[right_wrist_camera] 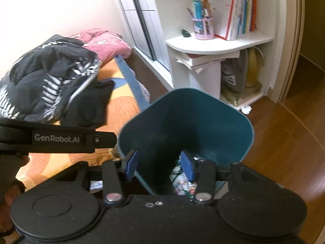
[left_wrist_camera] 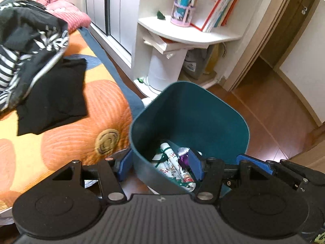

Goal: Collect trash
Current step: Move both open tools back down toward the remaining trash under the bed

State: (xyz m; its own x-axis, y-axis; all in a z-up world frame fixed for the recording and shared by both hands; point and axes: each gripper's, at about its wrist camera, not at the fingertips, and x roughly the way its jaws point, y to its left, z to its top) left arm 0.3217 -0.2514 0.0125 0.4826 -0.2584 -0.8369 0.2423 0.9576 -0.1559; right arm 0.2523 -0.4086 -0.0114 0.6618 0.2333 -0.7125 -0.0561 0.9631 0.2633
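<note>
Standing upright, mouth up, teal bin (left_wrist_camera: 213, 109) holds wrappers (left_wrist_camera: 178, 168); both hand-held grippers (left_wrist_camera: 160, 166) released.

Trash (left_wrist_camera: 178, 168) in bin (left_wrist_camera: 203, 113), partly tool-hidden

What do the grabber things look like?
Each gripper is black, with two round discs on a ribbed body, silver screws and blue pads on the fingers. The left gripper shows from the side in the right view, with white letters reading GenRobot.AI. The right gripper looks the same. A dark glove covers the hand.
</note>
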